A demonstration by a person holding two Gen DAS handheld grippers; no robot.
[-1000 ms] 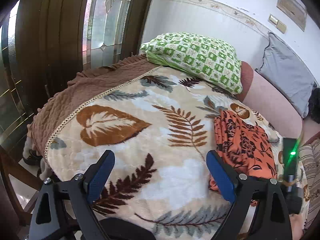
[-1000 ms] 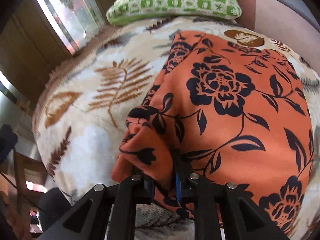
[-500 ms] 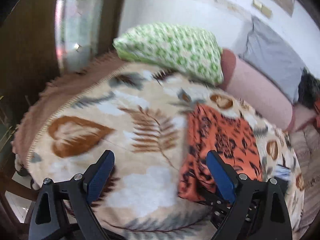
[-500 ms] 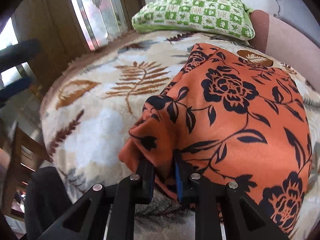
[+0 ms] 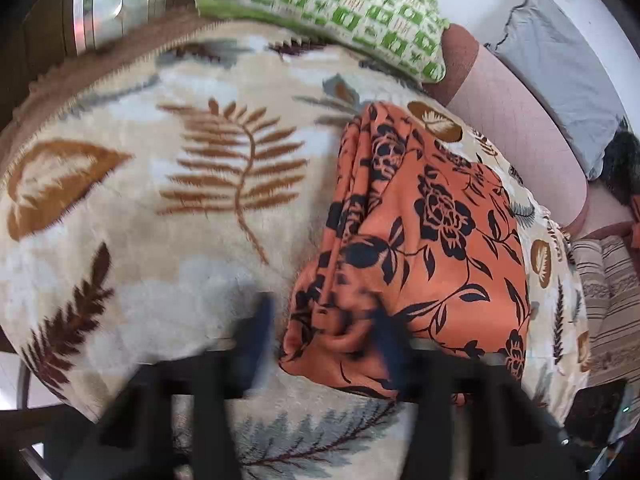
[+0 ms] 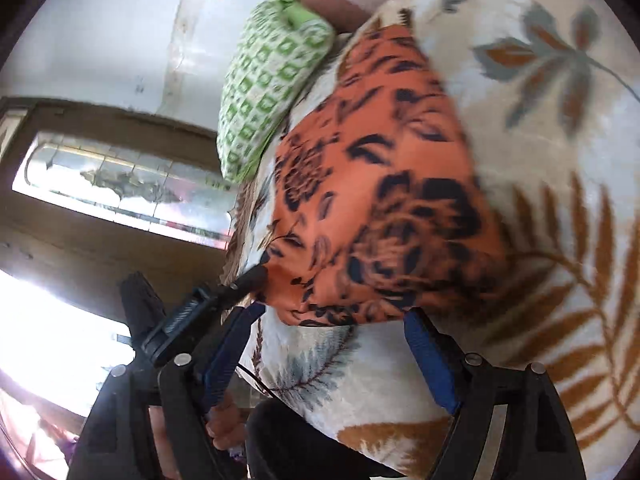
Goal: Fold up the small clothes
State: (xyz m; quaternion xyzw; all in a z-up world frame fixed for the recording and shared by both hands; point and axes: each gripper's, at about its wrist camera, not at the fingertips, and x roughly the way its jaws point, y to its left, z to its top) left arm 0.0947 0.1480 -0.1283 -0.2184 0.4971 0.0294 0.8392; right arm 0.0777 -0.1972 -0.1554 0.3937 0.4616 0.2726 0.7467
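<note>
An orange garment with black flowers [image 5: 424, 236] lies folded on a leaf-patterned blanket [image 5: 168, 184]. My left gripper [image 5: 324, 332] is blurred by motion, its blue-padded jaws apart around the garment's near bunched corner. In the right wrist view the garment [image 6: 380, 200] lies just beyond my right gripper [image 6: 332, 332], which is open and empty, rolled sideways, its jaws on either side of the garment's near edge. The left gripper's tip [image 6: 248, 280] shows there at the garment's left edge.
A green checked pillow [image 5: 328, 12] lies at the blanket's far end. A pink bolster [image 5: 520, 120] and a grey cushion [image 5: 560, 80] line the wall at right. A glazed wooden door [image 6: 120, 184] stands beyond the bed's edge.
My right gripper has let go of the garment's corner, opened and rolled sideways. My left gripper has swung right and down onto the garment's near corner, jaws narrowing.
</note>
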